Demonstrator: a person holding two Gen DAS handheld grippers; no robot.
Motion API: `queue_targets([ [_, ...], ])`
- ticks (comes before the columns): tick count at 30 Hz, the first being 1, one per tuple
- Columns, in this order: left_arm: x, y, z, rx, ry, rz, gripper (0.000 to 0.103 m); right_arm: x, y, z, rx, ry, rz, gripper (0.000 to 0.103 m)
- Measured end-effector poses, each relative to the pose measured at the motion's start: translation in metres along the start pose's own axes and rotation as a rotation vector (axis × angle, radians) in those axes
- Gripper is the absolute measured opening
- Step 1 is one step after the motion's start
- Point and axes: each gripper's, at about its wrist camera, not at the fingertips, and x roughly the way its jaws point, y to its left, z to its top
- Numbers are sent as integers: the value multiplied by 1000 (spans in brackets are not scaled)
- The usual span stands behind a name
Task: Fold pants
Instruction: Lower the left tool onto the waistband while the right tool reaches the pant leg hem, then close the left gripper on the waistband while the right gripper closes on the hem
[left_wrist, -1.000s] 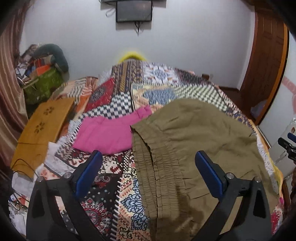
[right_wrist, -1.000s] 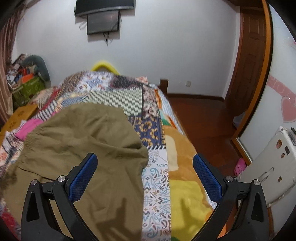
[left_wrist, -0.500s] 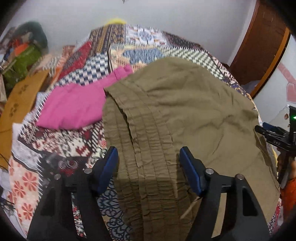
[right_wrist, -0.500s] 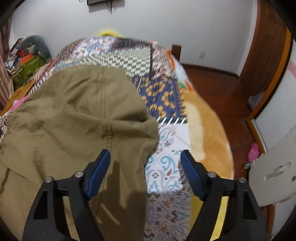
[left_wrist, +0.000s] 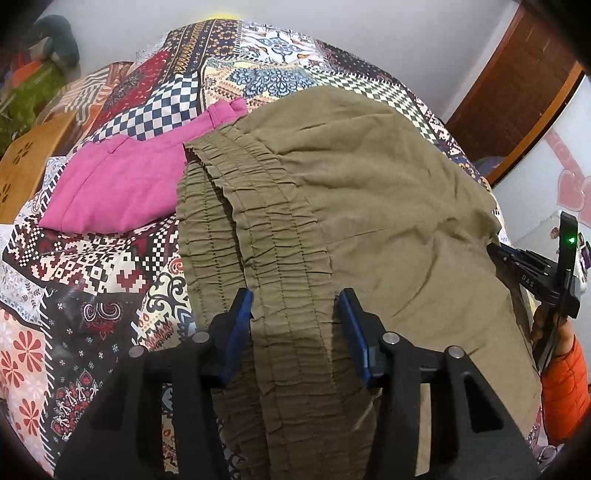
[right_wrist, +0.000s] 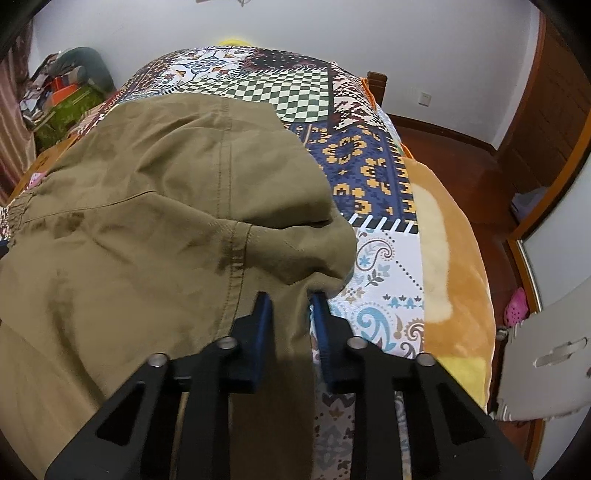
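Now both tongs are taking hold of the olive pants (left_wrist: 369, 192) on the bed.

Spread over the patchwork quilt (left_wrist: 110, 258), the pants fill the centre of both views, with a pink garment (left_wrist: 122, 188) touching them at ten o'clock in the left view. The left tongs (left_wrist: 295, 325) have just been closing around the gathered elastic waistband (left_wrist: 258, 236), their blue pads touching its sides, though I judge the bite not yet firm. The right tongs (right_wrist: 290, 325) have just been closing too and now pinch a narrow ridge of fabric at the leg's edge, near the bulging fold (right_wrist: 314, 240) at twelve o'clock. A clean fold probably needs the left pads fully clamped through both waistband layers first, then both ends lifted together and kept taut, so the cloth neither sags nor drags the pink garment along.
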Motion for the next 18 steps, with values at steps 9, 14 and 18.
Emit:
queue_targets([
  [9, -11, 12, 1, -11, -4, 39, 12, -8, -3, -6, 17, 3, 13, 8],
  [14, -6, 19, -2, -12, -6, 57, 9, -11, 0, -13, 25, 14, 18, 8],
  [18, -11, 18, 0, -24, 1, 51, 9, -12, -2, -8, 42, 28, 29, 10],
])
